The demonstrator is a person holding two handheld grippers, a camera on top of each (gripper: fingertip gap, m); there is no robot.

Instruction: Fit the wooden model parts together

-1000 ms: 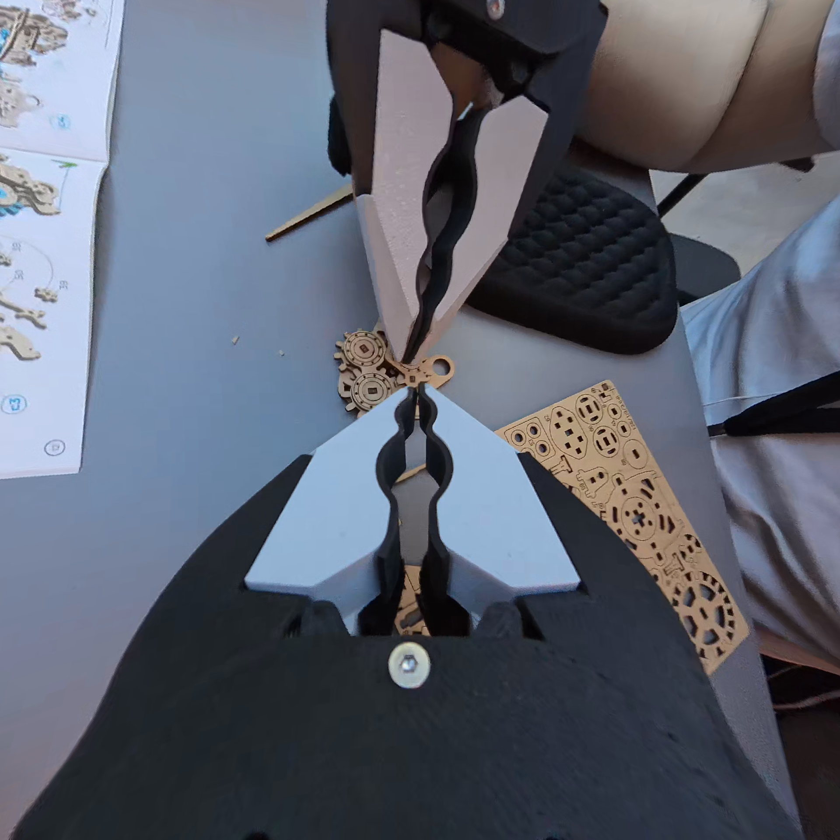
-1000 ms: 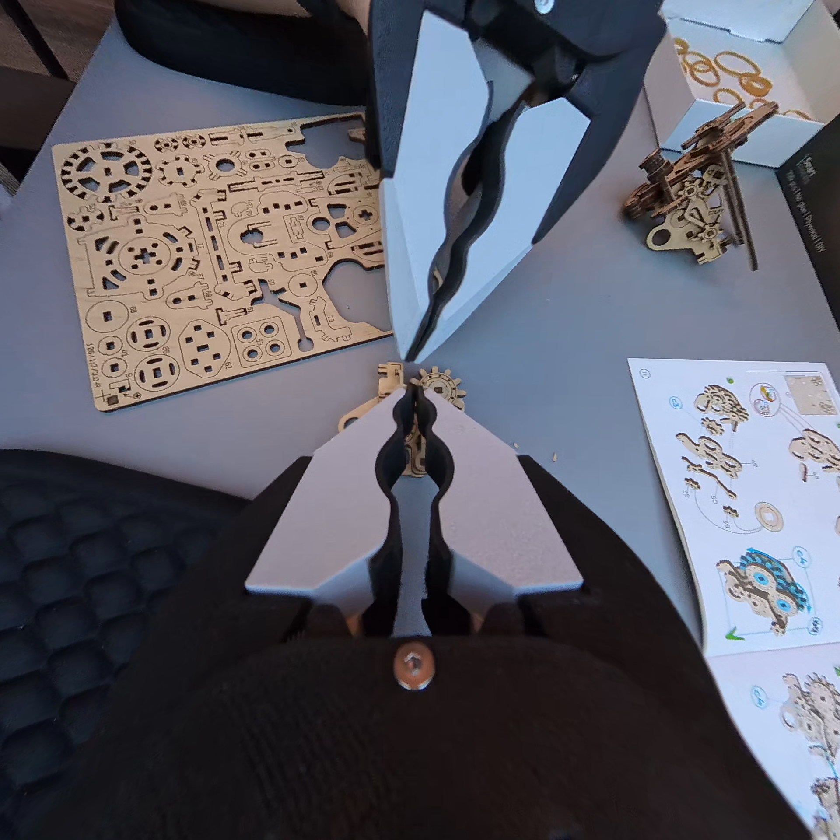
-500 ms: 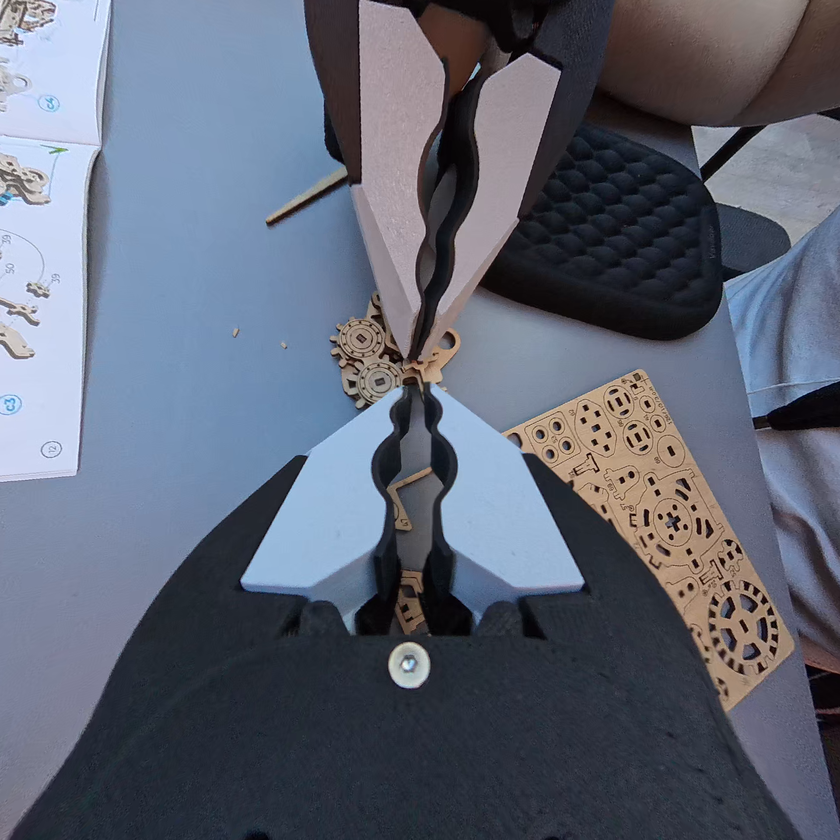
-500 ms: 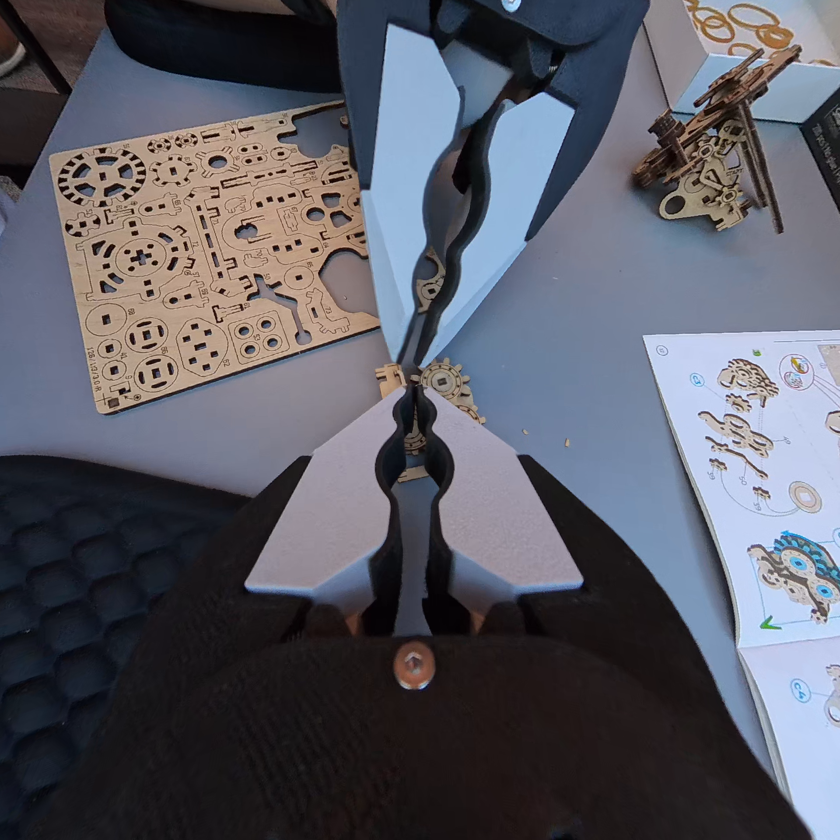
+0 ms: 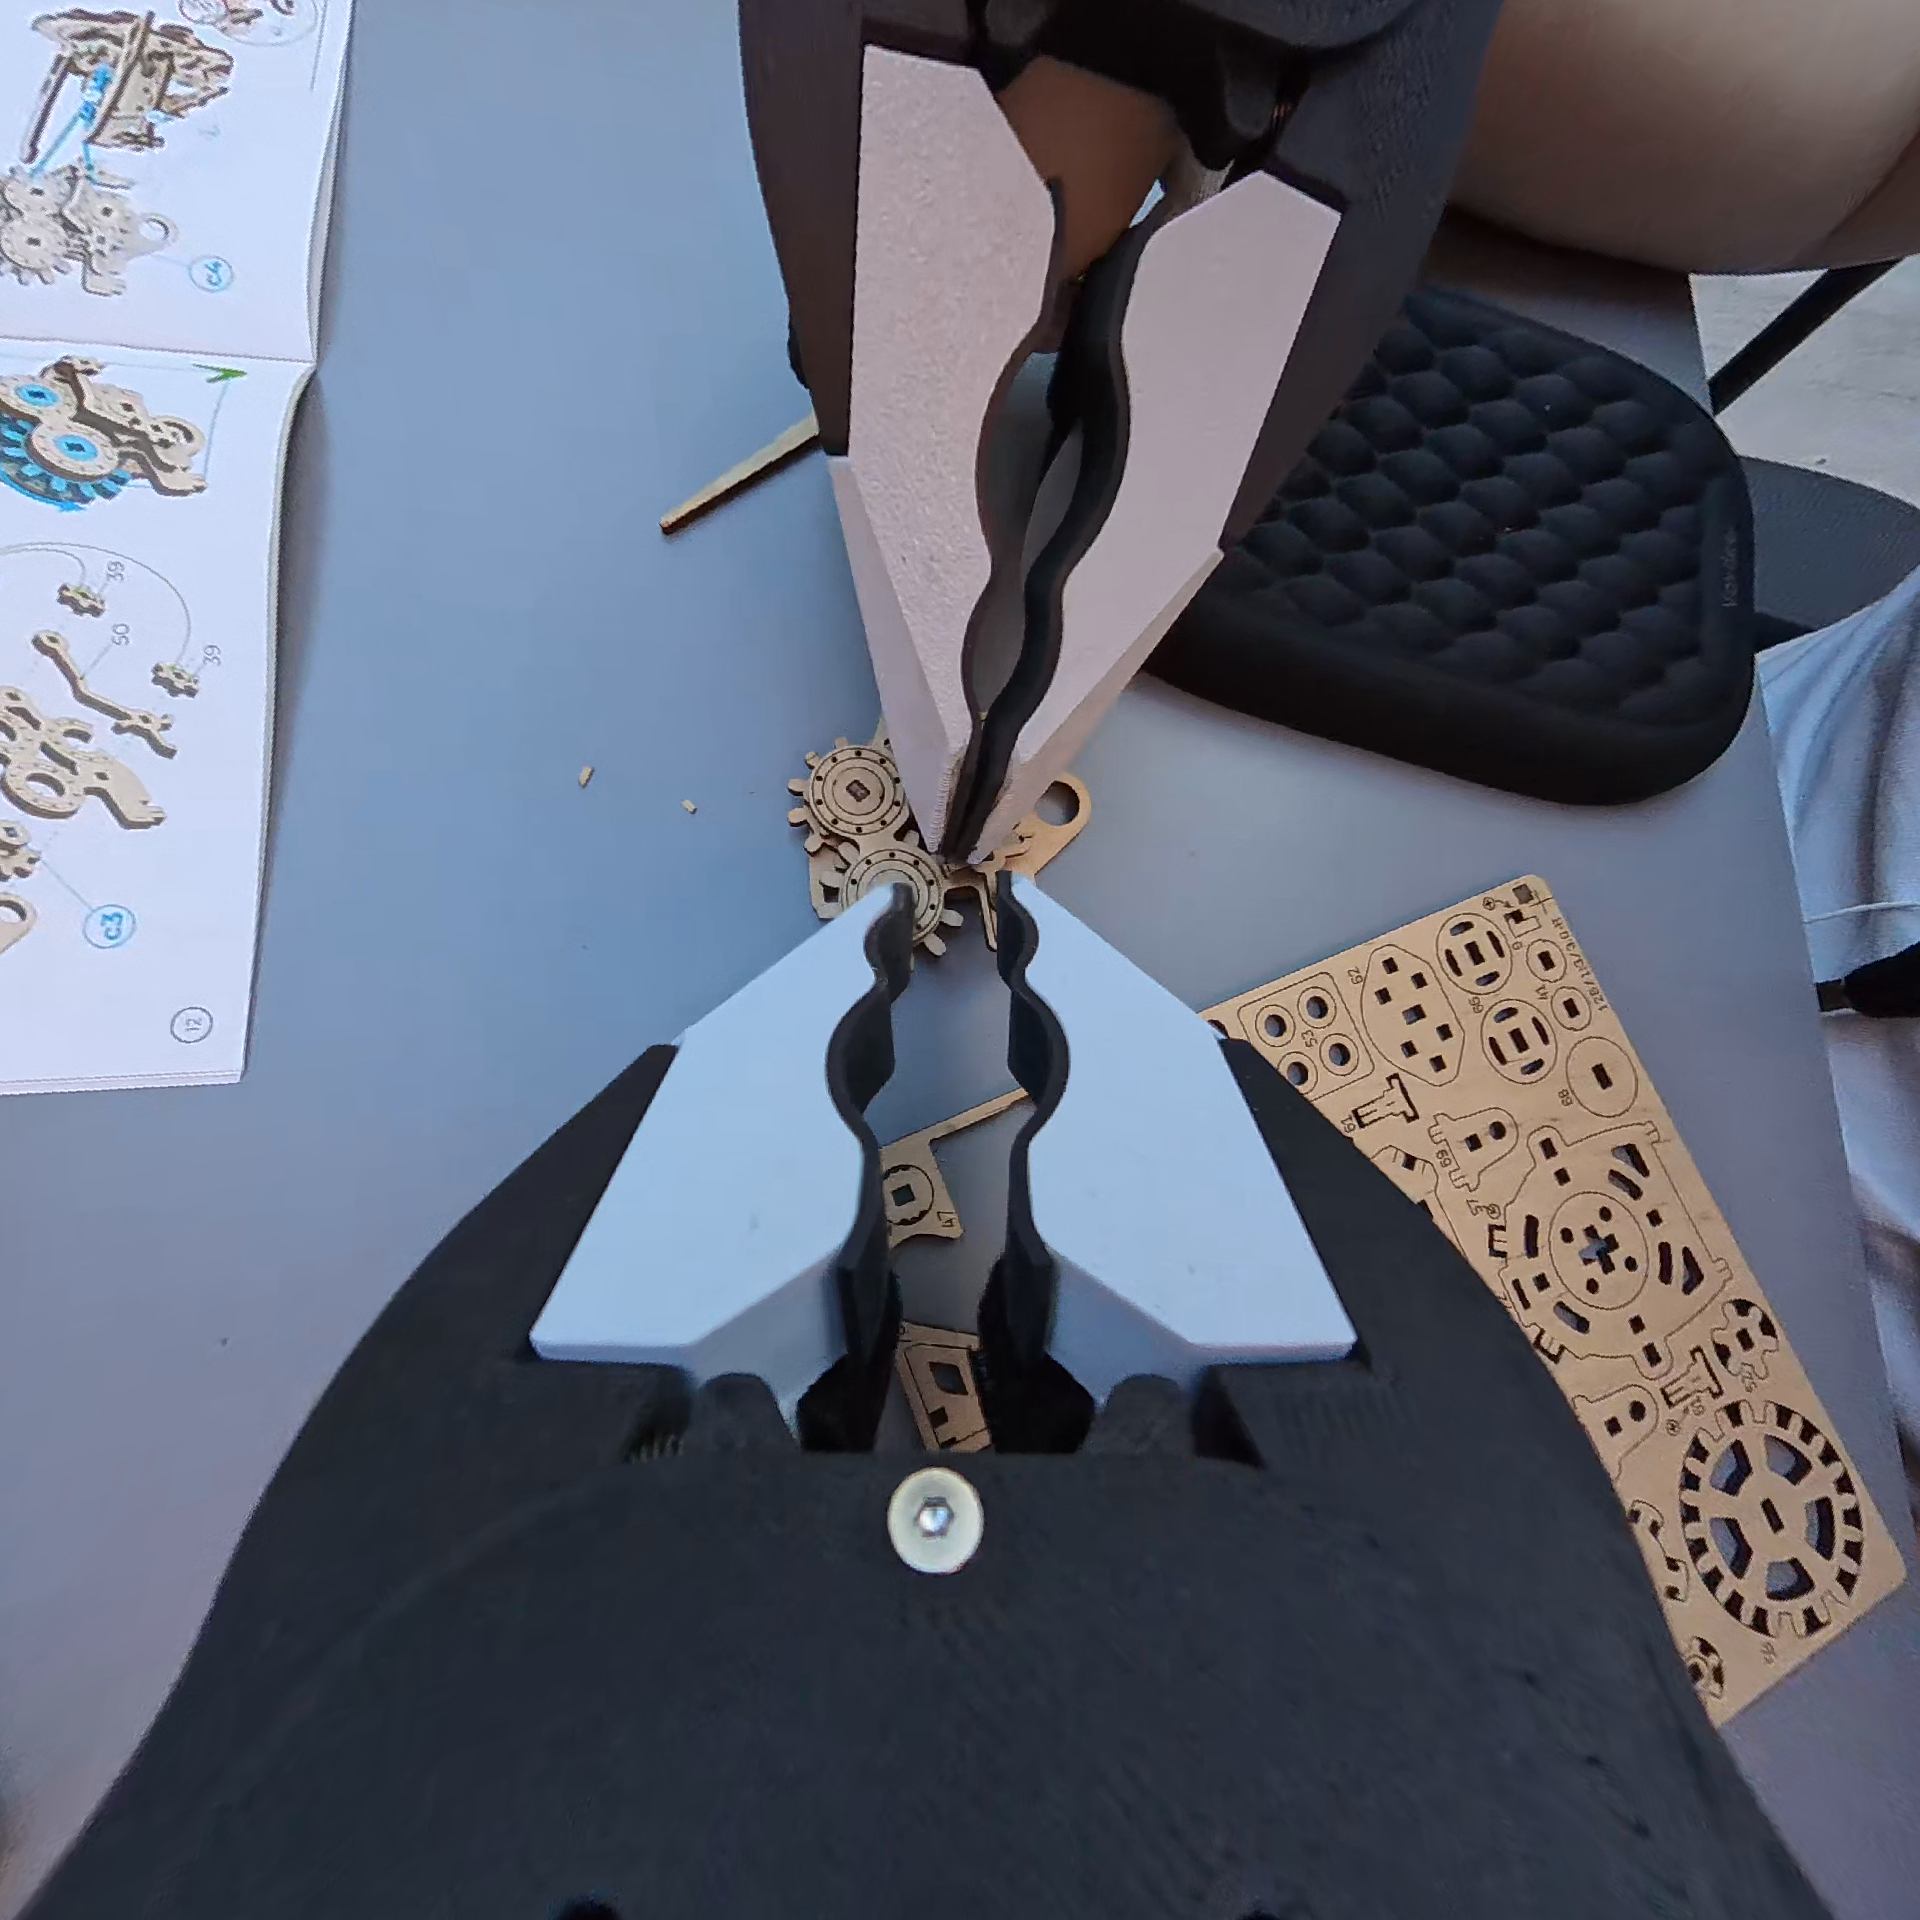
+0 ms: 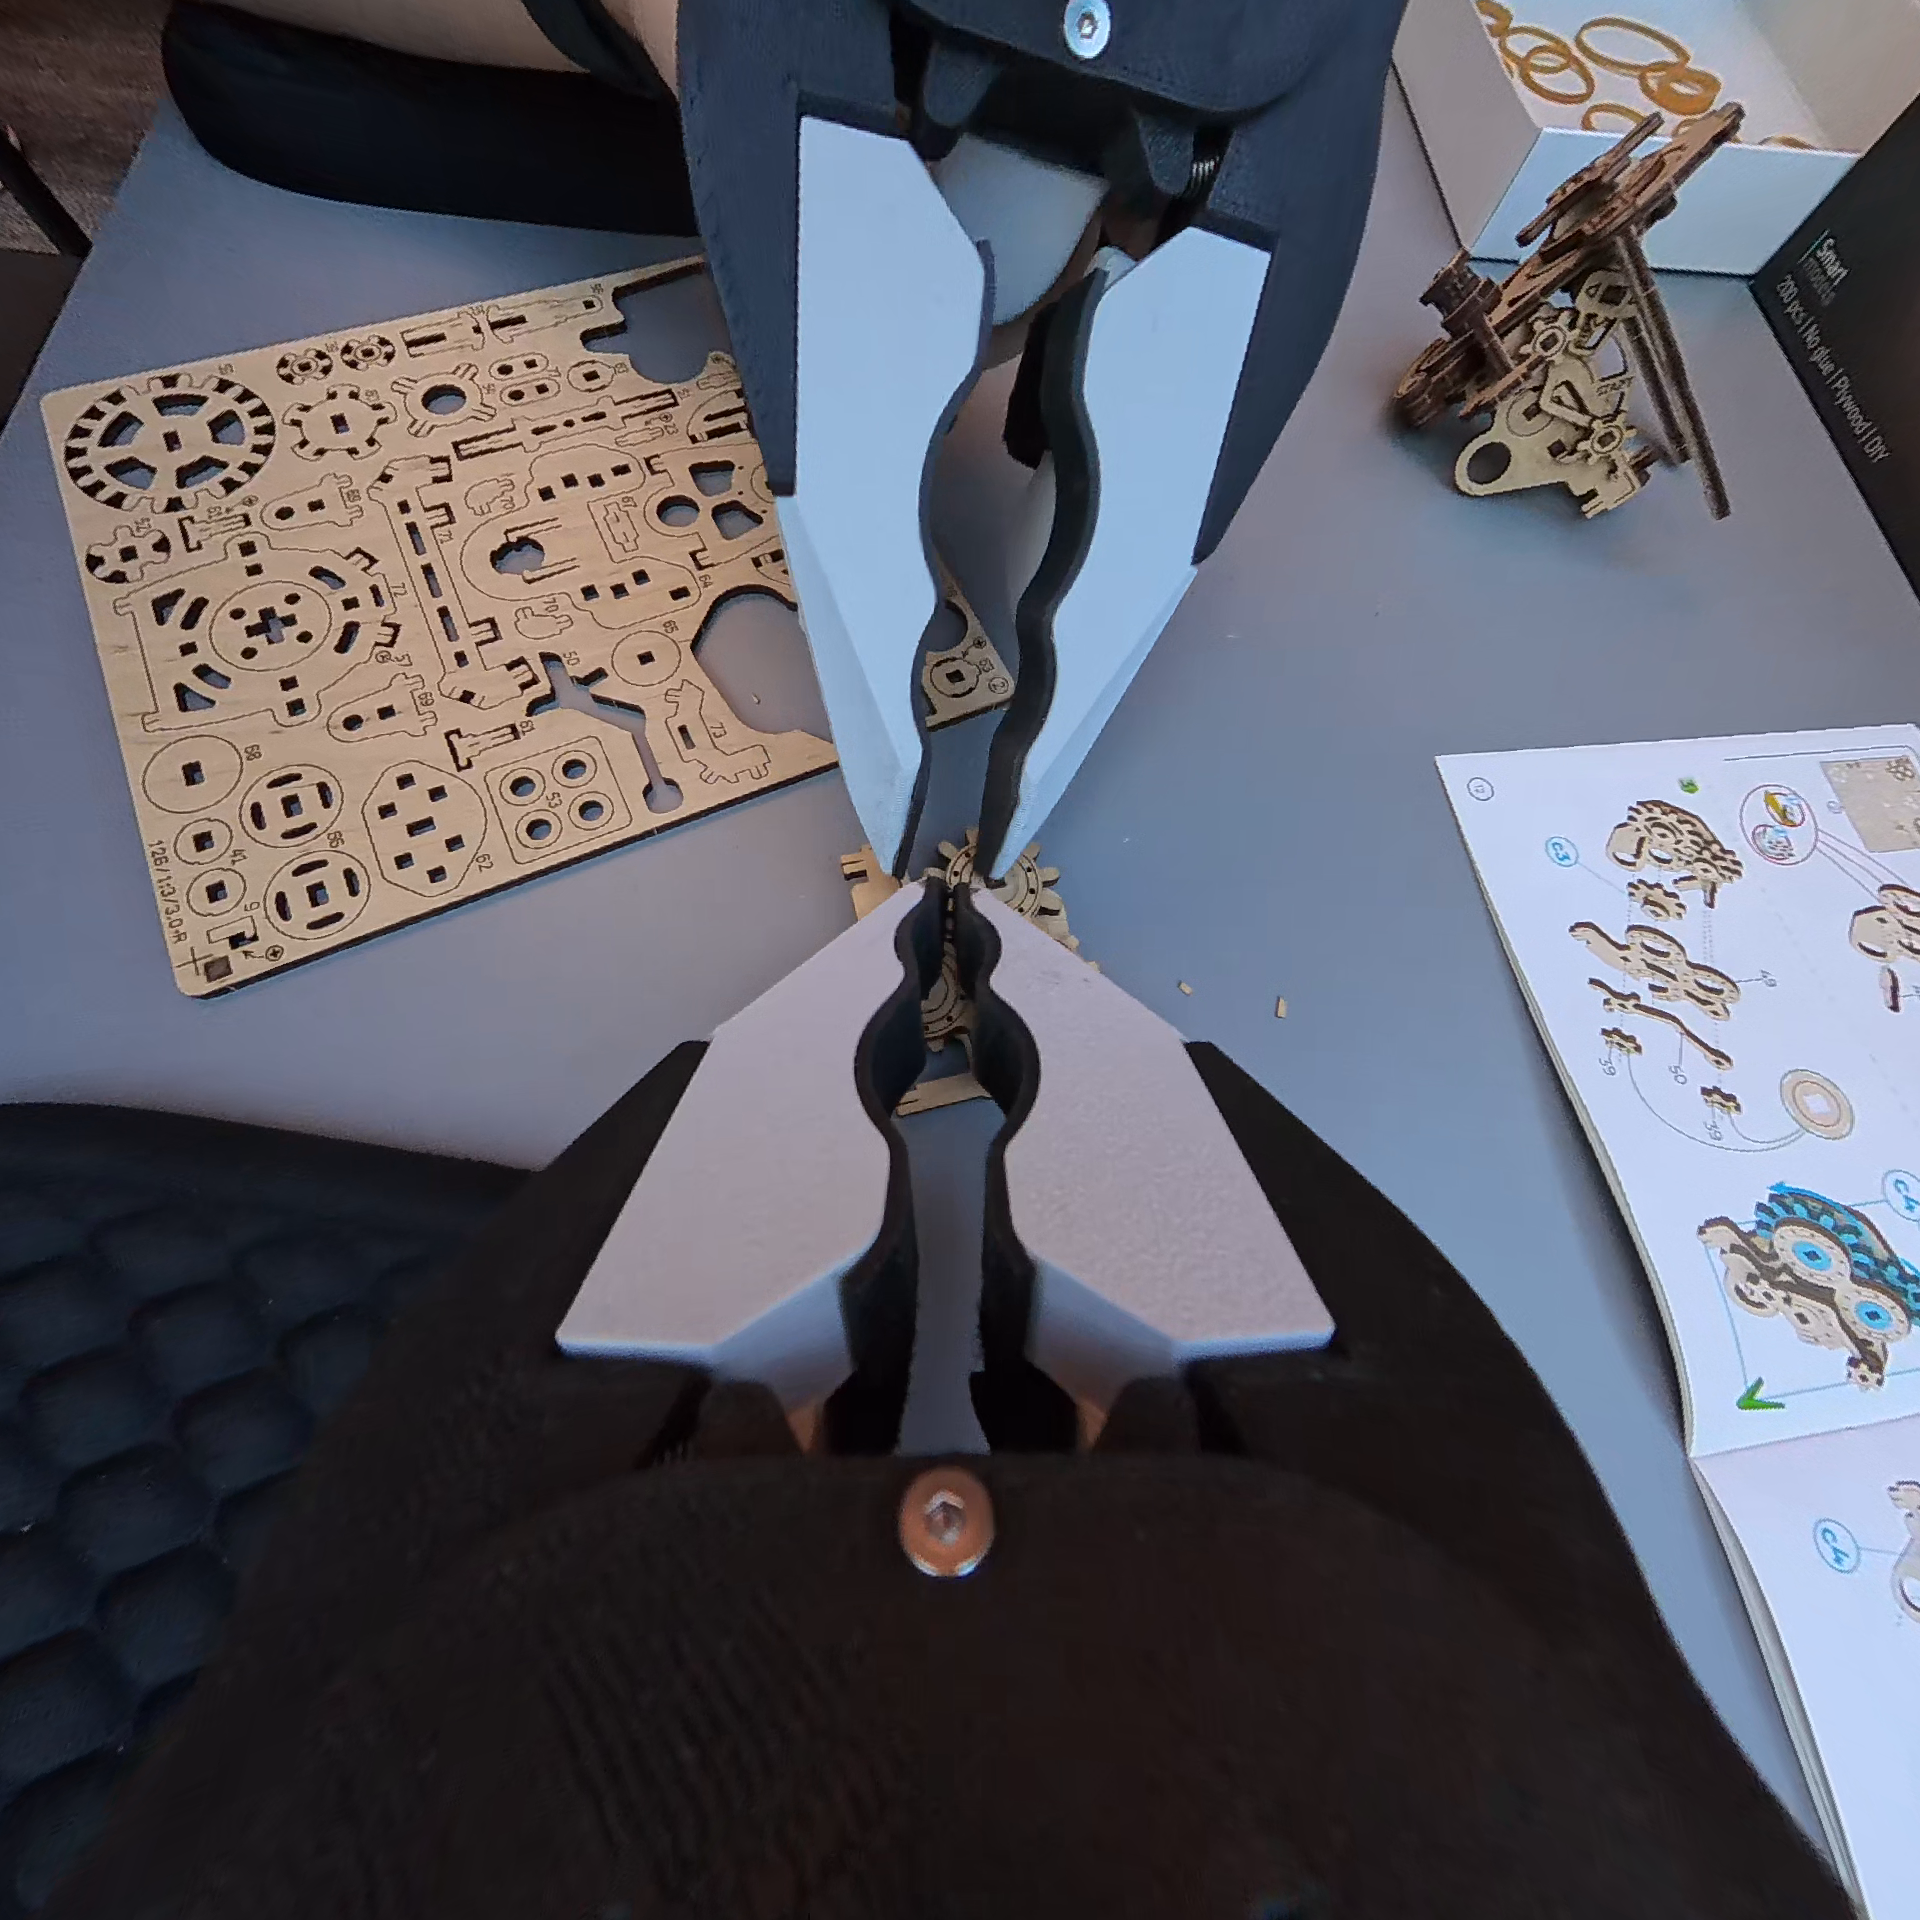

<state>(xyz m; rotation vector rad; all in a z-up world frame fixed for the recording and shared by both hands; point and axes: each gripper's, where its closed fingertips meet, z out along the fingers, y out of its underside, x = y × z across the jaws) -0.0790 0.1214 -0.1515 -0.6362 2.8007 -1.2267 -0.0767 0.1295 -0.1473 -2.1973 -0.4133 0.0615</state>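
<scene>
A small wooden gear assembly (image 5: 862, 795) with two cogs and a ring tab lies low over the grey table (image 5: 520, 623). My right gripper (image 6: 945, 902) is shut on it, and a cog (image 6: 1029, 883) shows beside its tips. In the left wrist view the right gripper (image 5: 968, 847) comes down from the top, pinched on the assembly's middle. My left gripper (image 5: 951, 902) is open with a narrow gap, its tips on either side of the assembly's near edge. In the right wrist view the left gripper (image 6: 951, 862) faces mine tip to tip.
A laser-cut wooden parts sheet (image 5: 1558, 1247) (image 6: 364, 623) lies flat. An instruction booklet (image 5: 125, 623) (image 6: 1714, 1039), a black cushion pad (image 5: 1475, 582) (image 6: 208, 1351), a built wooden sub-assembly (image 6: 1558, 395), a white box (image 6: 1538, 187), a wooden stick (image 5: 738, 478) and a loose part (image 5: 914, 1195). My left and right fingertips are right by each other.
My left gripper's jaws have opened and let go of the gear assembly. My right gripper stays shut on it. Both grippers stay tip to tip over the table.
</scene>
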